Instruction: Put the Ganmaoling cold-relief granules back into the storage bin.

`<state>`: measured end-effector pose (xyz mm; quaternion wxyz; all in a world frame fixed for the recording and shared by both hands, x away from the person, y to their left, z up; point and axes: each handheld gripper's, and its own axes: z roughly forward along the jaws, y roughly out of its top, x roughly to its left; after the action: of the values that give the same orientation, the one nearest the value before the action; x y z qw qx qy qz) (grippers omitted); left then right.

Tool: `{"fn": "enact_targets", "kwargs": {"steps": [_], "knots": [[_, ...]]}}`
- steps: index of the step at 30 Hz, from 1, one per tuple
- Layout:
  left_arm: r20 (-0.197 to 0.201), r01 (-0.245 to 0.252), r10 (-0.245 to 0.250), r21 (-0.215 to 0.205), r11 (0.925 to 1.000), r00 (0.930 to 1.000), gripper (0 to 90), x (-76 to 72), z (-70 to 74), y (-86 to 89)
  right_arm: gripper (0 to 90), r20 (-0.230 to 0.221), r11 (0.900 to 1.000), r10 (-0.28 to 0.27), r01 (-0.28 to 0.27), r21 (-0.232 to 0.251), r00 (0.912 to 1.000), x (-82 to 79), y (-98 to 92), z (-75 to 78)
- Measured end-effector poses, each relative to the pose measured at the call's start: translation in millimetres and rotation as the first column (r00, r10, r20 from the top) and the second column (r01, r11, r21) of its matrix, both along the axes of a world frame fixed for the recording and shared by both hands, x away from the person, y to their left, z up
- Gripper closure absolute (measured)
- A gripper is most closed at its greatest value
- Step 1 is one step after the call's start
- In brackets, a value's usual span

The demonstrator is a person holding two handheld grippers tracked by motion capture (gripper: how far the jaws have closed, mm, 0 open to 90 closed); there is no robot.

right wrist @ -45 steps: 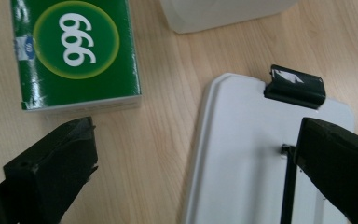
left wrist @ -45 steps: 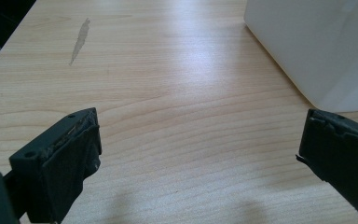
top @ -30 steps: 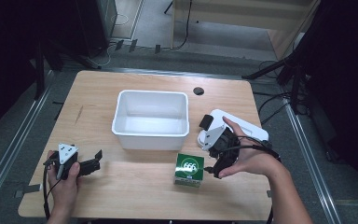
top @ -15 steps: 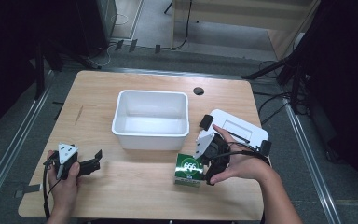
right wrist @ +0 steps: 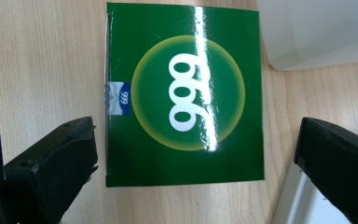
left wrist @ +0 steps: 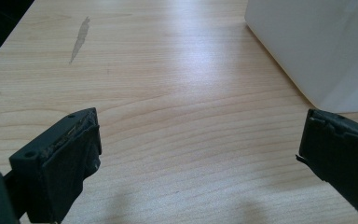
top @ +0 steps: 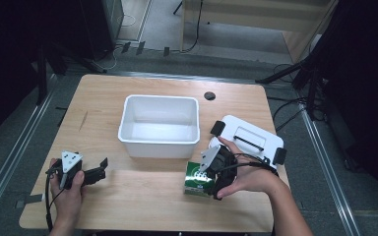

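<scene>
A green carton marked 666 in a yellow circle lies flat on the wooden table, just in front of the white bin's right corner. My right gripper hovers over its right side, held by a hand coming from the lower right. In the right gripper view the carton lies between the wide-open jaws of the gripper, and neither jaw touches it. My left gripper rests open near the front left of the table. Its jaws hold nothing over bare wood.
An empty white plastic bin stands mid-table; its wall is close ahead-right of the left gripper. A white lid with black clips lies right of the bin, close behind the right hand. A dark round hole marks the far edge.
My right gripper has moved left and forward from beside the lid to over the green carton. The left gripper and the carton stayed put.
</scene>
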<state>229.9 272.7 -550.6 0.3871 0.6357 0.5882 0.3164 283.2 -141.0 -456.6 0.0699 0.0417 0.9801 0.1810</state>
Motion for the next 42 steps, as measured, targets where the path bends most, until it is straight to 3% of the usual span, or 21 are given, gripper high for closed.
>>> {"fn": "enact_targets", "kwargs": {"steps": [26, 29, 34, 42], "knots": [[-0.001, 0.000, 0.000, -0.002, 1.0000, 1.0000, 0.0, 0.0, 0.1, 0.3, 0.4, -0.049, 0.999, -0.004, 0.002, -0.050, 0.9988, 5.3, 7.5, -22.1], [-0.001, 0.000, 0.000, -0.001, 1.0000, 1.0000, 0.0, -0.1, 0.1, 0.3, 1.7, -0.051, 0.999, -0.005, 0.003, -0.053, 0.9987, 5.8, 8.2, -24.4], [-0.001, 0.001, -0.001, -0.002, 1.0000, 1.0000, 0.0, 0.0, 0.1, 0.4, 11.9, -0.053, 0.998, 0.010, -0.013, -0.054, 0.9986, 4.8, 9.3, -27.9], [0.000, 0.001, -0.001, -0.002, 1.0000, 1.0000, 0.0, -0.1, 0.0, 0.5, 15.5, -0.058, 0.998, 0.022, -0.025, -0.053, 0.9981, 5.7, 8.7, -27.3]]}}
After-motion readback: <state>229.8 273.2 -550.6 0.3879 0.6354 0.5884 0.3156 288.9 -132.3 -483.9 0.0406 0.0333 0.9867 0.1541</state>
